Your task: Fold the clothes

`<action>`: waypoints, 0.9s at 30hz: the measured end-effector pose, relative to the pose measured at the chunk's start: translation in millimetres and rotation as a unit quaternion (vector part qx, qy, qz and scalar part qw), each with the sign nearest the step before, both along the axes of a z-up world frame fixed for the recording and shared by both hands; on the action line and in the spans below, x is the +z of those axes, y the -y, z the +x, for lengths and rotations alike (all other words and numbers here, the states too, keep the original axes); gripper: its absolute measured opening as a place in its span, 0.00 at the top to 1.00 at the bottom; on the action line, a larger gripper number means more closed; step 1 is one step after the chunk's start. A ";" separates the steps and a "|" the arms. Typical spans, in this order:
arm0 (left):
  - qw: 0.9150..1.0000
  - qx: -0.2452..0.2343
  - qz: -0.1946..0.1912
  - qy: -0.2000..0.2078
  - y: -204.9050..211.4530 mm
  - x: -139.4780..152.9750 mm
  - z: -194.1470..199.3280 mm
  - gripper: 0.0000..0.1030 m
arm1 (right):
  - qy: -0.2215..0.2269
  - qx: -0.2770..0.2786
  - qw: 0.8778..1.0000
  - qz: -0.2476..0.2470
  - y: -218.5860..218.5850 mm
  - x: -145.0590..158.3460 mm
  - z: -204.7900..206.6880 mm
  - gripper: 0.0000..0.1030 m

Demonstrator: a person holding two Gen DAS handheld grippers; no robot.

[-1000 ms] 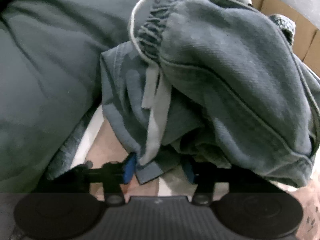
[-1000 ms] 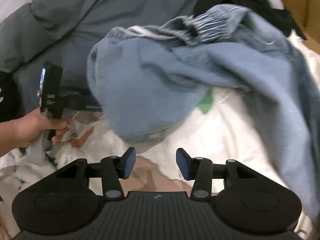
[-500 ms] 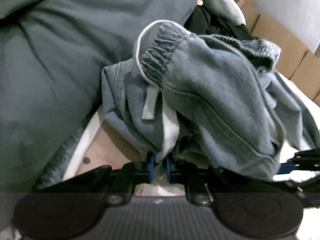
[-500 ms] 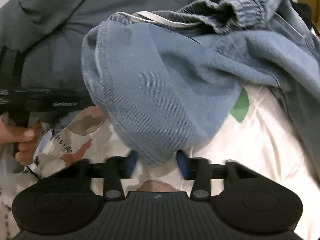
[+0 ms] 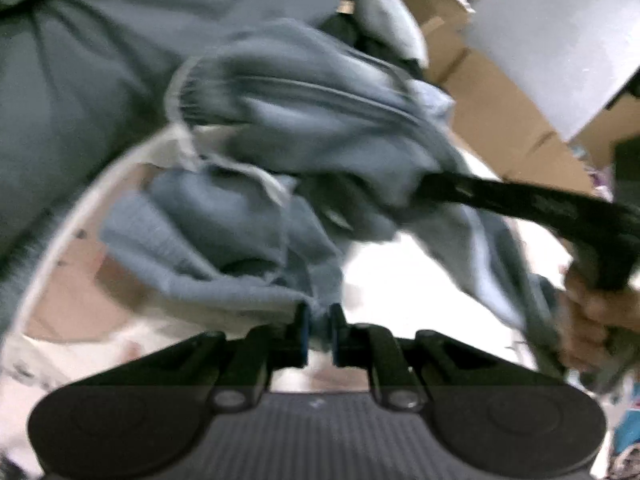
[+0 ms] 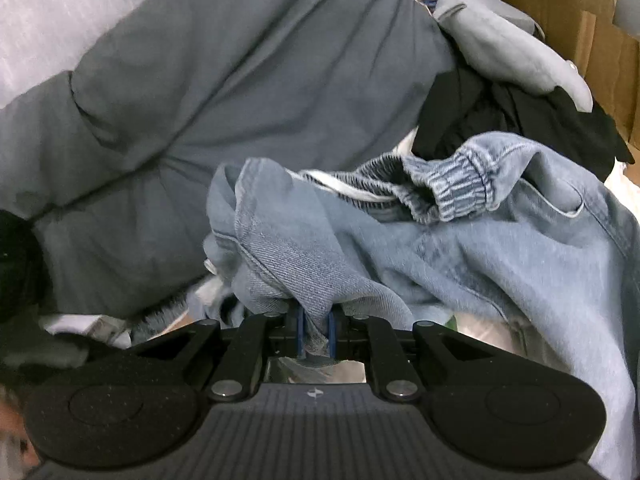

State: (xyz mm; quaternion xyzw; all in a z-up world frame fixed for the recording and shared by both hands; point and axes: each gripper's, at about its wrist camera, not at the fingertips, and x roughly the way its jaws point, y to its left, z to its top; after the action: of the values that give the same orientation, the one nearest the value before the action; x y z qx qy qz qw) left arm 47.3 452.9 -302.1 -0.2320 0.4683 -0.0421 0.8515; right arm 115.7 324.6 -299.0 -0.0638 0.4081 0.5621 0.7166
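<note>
Left gripper (image 5: 318,330): angled down, jaws clamped on hem of denim pants (image 5: 248,232).
Right gripper (image 6: 314,330): angled down, jaws closing, pinching denim fold.
Writing: none readable.

Each view looks forward and down from just behind its own gripper, whose black body fills the bottom of the frame: the left gripper (image 5: 318,326) in one, the right gripper (image 6: 314,330) in the other. Both sit very close to the blue denim garment (image 5: 280,184) (image 6: 460,248), bunched across mid-frame. They also share the grey duvet (image 5: 80,80) (image 6: 240,80) at upper left and the cardboard boxes (image 5: 500,112) (image 6: 592,32) at upper right.
</note>
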 end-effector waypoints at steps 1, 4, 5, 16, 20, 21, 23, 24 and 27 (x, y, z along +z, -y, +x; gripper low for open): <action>1.000 -0.004 -0.013 0.001 7.6 1.3 -1.0 0.90 | -0.001 -0.001 1.000 0.001 -0.4 0.8 0.2 0.89; 0.999 -0.016 -0.049 0.004 29.0 3.4 -4.1 0.90 | -0.023 0.009 1.000 -0.010 4.1 -1.9 5.1 0.86; 0.998 -0.019 -0.060 0.006 35.9 3.7 -5.2 0.90 | -0.035 0.015 0.999 -0.015 5.1 -1.9 7.7 0.81; 0.995 -0.037 -0.095 -0.003 78.2 -1.2 -20.7 0.90 | -0.096 0.003 0.995 -0.034 122.8 -6.8 0.7 0.56; 0.995 -0.045 -0.091 0.001 74.0 14.0 -20.6 0.90 | -0.109 -0.001 0.992 -0.059 155.7 -16.0 -19.5 0.56; 0.995 -0.048 -0.092 0.002 76.5 13.4 -20.9 0.90 | -0.107 0.003 0.992 -0.059 159.2 -18.2 -26.1 0.54; 0.994 -0.055 -0.099 0.001 82.3 13.0 -18.5 0.90 | -0.104 0.006 0.993 -0.063 161.2 -22.8 -35.0 0.43; 0.993 -0.058 -0.104 -0.001 85.0 10.5 -14.5 0.90 | -0.103 0.004 0.993 -0.065 161.5 -26.4 -38.6 0.32; 0.991 -0.072 -0.116 -0.005 100.6 11.0 -6.5 0.92 | -0.072 0.012 0.995 -0.071 163.1 -32.9 -52.0 0.27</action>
State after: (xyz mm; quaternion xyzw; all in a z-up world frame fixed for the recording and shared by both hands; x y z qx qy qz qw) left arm 40.9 352.3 -291.2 -0.2949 0.4796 -0.1562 0.8116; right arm 63.7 161.5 -331.9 -0.0782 0.4968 0.5436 0.6720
